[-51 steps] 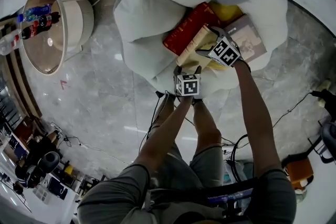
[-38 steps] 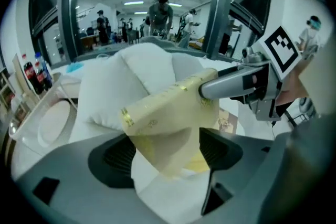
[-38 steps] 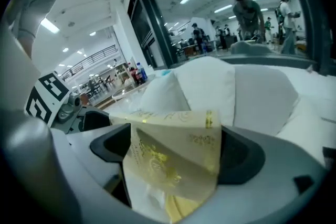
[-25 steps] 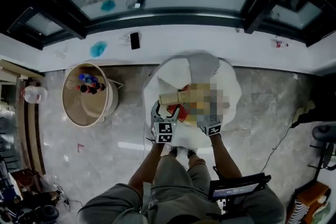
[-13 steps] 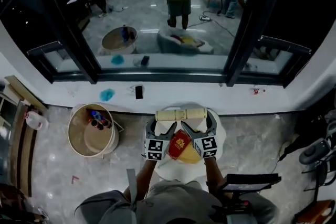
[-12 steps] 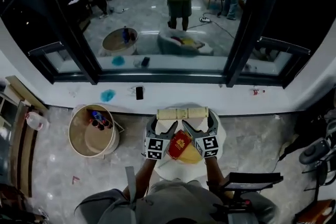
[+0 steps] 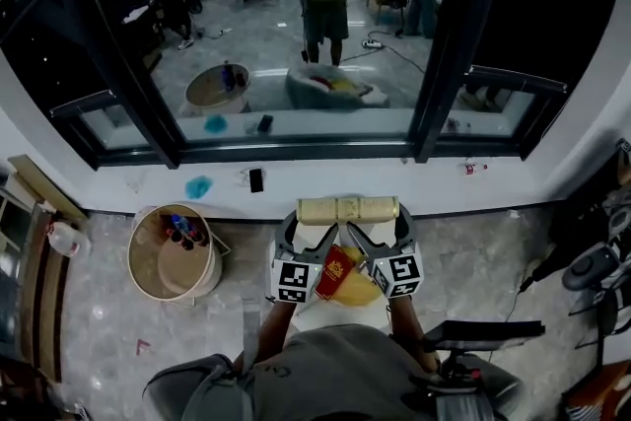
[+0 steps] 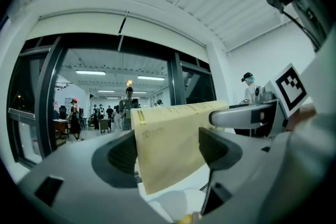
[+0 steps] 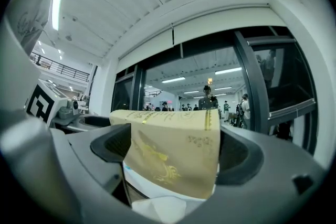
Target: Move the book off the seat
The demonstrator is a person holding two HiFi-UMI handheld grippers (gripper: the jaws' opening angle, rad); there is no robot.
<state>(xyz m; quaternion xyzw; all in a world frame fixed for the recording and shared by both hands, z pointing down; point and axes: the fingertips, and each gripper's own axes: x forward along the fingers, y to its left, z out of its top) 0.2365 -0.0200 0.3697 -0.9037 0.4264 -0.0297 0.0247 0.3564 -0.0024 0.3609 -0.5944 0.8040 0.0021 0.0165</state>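
Two grippers are holding one cream book [image 7: 348,210] level and high above the seat [image 7: 312,311], in front of a dark window [image 7: 296,104]. The left gripper [image 7: 308,232] is clamping the book's left end, and the right gripper [image 7: 383,232] is clamping its right end. The white seat is lying well below, near the person, and a red book [image 7: 338,273] and something yellow are resting on it. A round table [image 7: 148,256] carrying bottles is standing to the left of the seat.

The biggest risk appears to be the two hands drifting apart or moving out of step, which would be dragging one end of the book out of its grip. Each gripper is catching only one end, so a loosening on either side would likely be sending the book swinging down and dropping back onto the seat. Twisting one hand against the other could also be bending the cover.

In the left gripper view, the book [image 8: 173,147] is filling the gap between the fingers [image 8: 122,155], with both pads pressing on it. In the right gripper view, the book [image 9: 176,157] is sitting deep between the fingers [image 9: 239,157], gripped the same way, with gold print facing the camera.
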